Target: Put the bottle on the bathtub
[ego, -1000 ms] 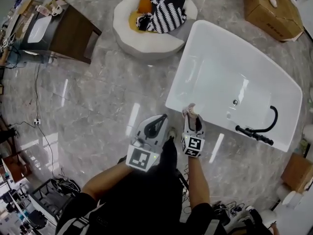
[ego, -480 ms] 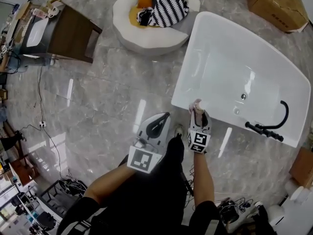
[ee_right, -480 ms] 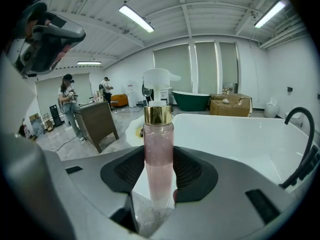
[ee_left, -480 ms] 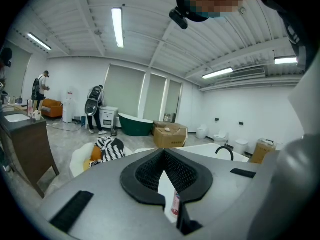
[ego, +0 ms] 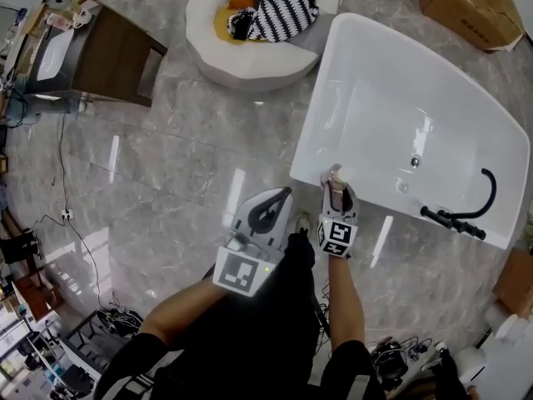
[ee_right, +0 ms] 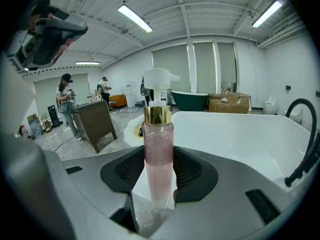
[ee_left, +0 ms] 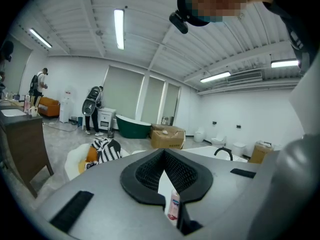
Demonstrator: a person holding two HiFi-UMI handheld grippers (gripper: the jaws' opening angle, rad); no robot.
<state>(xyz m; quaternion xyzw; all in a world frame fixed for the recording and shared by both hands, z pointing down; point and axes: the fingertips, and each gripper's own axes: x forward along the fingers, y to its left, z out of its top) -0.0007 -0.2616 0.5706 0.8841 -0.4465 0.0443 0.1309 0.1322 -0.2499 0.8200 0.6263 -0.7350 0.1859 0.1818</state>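
Observation:
A clear pink bottle [ee_right: 158,154] with a gold collar and a white pump top stands upright between the pads of my right gripper [ee_right: 159,156], which is shut on it. From the head view, the bottle [ego: 335,176] sits over the near rim of the white bathtub [ego: 375,107], with the right gripper [ego: 336,193] just behind it. The tub's basin [ee_right: 235,134] spreads beyond the bottle. My left gripper [ego: 281,197] hovers over the floor to the left of the tub corner, shut and holding nothing. In the left gripper view the left gripper [ee_left: 163,154] points towards the bottle [ee_left: 173,206].
A black faucet [ego: 466,211] curves over the tub's right end. A round white seat [ego: 241,61] holding striped cloth lies beyond the tub's left side. A wooden vanity [ego: 100,57] stands far left, a cardboard box [ego: 470,7] far right. Cables [ego: 67,215] trail across the marble floor.
My right gripper has carried the bottle slightly forward, from beside the tub's corner to over its near rim. The left gripper has stayed about where it was.

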